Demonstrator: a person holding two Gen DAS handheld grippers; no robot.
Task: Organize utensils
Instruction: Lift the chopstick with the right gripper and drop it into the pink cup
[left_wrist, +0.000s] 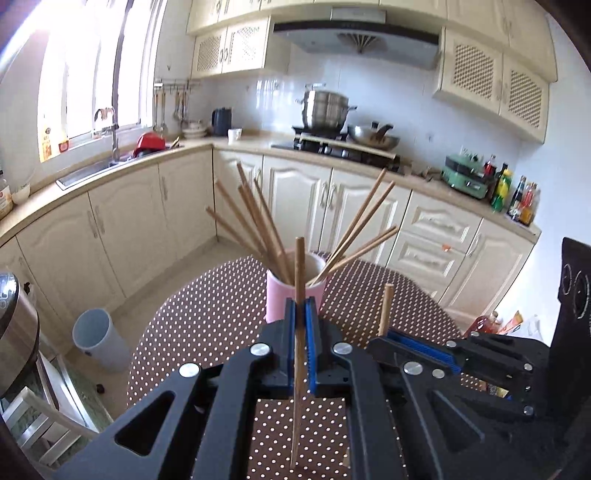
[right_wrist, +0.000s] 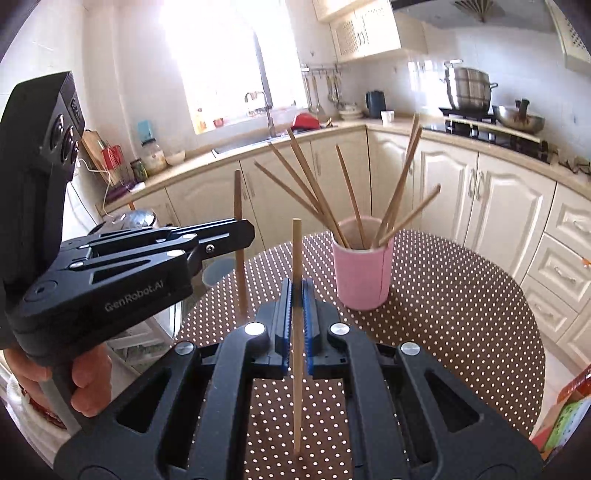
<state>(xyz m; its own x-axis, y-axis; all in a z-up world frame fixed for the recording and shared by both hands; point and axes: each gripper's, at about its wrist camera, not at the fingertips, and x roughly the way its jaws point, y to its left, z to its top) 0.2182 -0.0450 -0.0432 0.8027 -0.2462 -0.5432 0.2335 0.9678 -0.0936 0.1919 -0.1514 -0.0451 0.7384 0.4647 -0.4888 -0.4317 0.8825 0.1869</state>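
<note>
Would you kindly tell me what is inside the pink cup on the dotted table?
The pink cup holds a bundle of wooden chopsticks that lean apart against its rim. Their lower ends and the cup's bottom are hidden by its wall.

Cup (right_wrist: 361, 273) of chopsticks (right_wrist: 317, 192) on table (right_wrist: 461, 295), beyond both grippers; counter (right_wrist: 192, 166) behind.
</note>
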